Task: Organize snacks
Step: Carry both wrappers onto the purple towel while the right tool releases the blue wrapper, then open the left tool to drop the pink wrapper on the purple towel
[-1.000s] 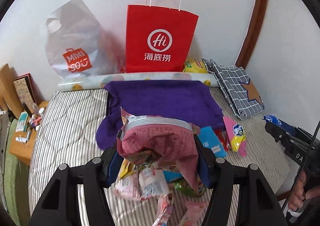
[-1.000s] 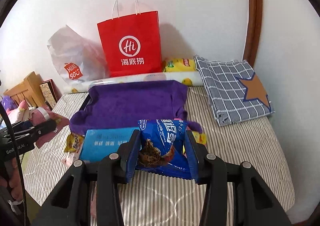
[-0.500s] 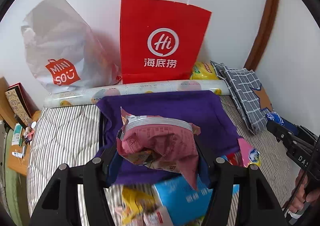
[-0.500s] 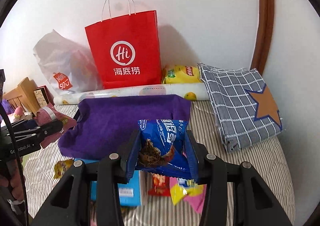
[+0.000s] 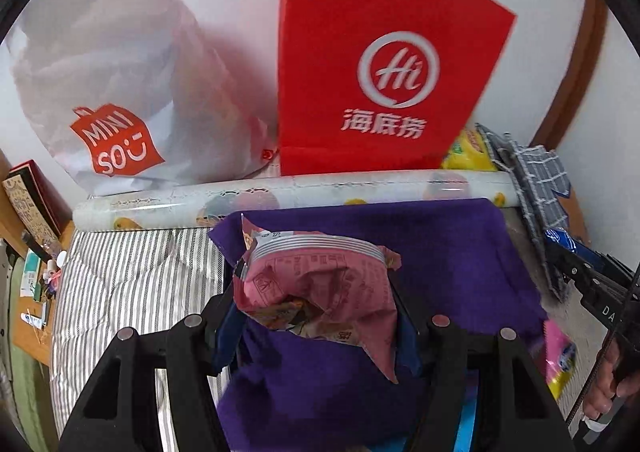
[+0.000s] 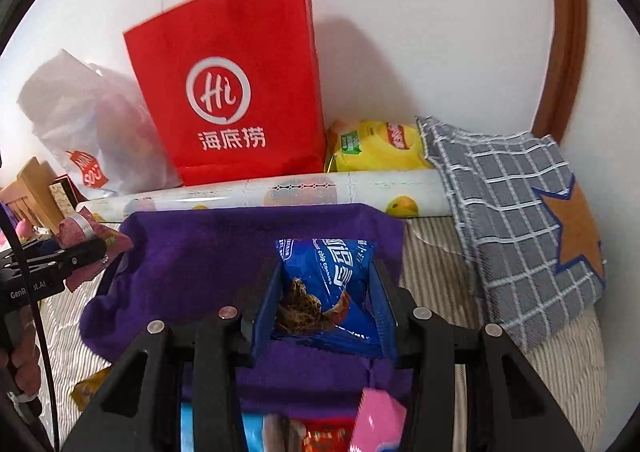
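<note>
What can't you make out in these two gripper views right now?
- Red bag top: cut off by the left view's upper edge.
- Snacks under the purple cloth: right view, hidden by the cloth and right gripper.
- Pink packet print: left view, crumpled, too small.
- White bag contents: both views, wall too cloudy.

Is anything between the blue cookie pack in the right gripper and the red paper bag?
Only low things: the purple cloth and patterned roll lie below the blue cookie pack, before the red paper bag.
</note>
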A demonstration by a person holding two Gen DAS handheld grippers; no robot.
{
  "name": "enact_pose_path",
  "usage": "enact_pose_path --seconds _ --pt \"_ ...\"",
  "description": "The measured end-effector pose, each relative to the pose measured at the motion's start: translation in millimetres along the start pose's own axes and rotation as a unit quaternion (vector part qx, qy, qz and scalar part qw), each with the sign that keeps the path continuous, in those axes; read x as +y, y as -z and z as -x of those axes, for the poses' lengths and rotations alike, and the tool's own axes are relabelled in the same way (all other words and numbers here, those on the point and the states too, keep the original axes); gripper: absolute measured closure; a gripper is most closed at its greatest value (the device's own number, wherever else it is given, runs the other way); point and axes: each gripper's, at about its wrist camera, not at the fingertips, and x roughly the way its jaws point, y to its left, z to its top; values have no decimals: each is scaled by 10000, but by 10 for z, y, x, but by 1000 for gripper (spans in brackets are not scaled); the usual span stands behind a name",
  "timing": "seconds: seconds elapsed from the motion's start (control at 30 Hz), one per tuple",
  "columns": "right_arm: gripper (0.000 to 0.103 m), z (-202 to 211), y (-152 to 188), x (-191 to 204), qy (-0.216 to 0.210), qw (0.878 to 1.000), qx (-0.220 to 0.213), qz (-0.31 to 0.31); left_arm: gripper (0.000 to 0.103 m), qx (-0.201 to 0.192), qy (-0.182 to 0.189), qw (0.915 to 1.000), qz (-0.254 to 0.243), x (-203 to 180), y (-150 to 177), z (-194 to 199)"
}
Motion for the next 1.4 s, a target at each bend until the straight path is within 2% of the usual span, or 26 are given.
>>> enact_pose_path --seconds 0.23,0.5,0.8,1.07,1.17,1.23,1.4 --pt "59 -462 -44 51 -73 9994 342 -50 41 221 4 9998 19 105 -85 -413" --pt "59 -827 -15 82 -96 9974 707 -32 41 452 -35 9989 84 175 -76 -679" --pt "58 -1022 38 86 -59 9956 931 11 40 622 -53 9980 41 160 -42 -862" --pt "55 -1027 64 153 -17 9949 994 147 39 673 -40 9977 -47 112 -43 -918" --pt "50 -1001 47 164 -21 9949 991 169 31 715 -76 9974 -78 102 -36 -898" --pt "40 -917 42 158 -24 9956 916 170 23 680 -114 9976 -102 87 -30 -846" --pt "30 -660 -10 163 -11 9974 707 165 17 491 -174 9985 -186 50 -2 -582"
